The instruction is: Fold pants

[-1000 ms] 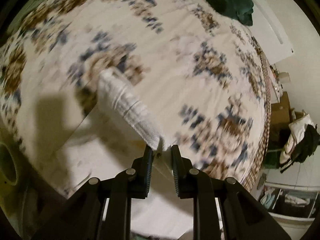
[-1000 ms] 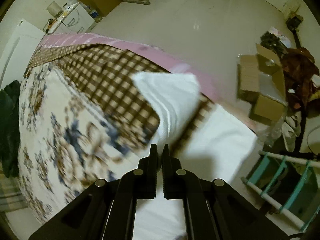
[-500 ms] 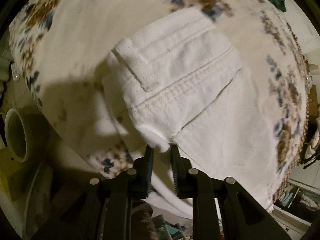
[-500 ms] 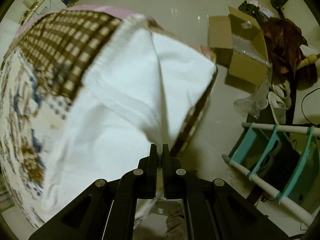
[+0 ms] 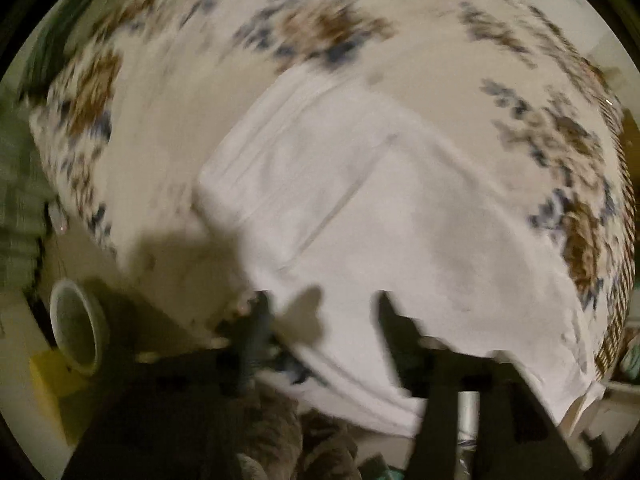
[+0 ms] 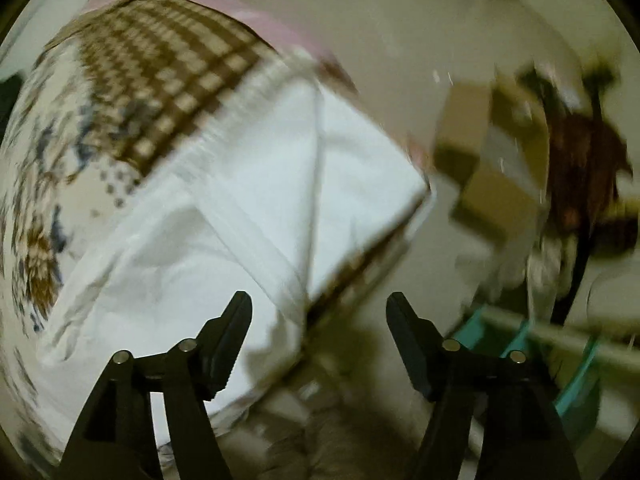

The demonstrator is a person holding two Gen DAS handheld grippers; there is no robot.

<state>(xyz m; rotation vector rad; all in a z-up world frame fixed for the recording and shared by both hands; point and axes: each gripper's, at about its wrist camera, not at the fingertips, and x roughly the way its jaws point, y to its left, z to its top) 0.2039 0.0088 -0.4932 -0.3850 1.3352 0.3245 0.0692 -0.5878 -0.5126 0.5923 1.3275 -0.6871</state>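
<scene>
- White pants (image 5: 360, 208) lie across the centre of the left view, on a floral bedspread (image 5: 320, 28).
- Left gripper (image 5: 324, 312), bottom centre and blurred: fingers spread apart, holding nothing.
- Right gripper (image 6: 319, 312), bottom centre: fingers wide apart, empty; a folded pant corner (image 6: 352, 168) sits mid-frame over a brown checked border (image 6: 168, 64).
- Cardboard box (image 6: 480, 152), right of the frame.

Both grippers now stand wide open where half a second ago each pinched the white pants: the left gripper (image 5: 324, 312) has let go of the waistband corner, and the right gripper (image 6: 319, 312) has released the leg end. The pants (image 5: 360, 216) now lie flat on the bed (image 5: 168, 128), free of both.
</scene>
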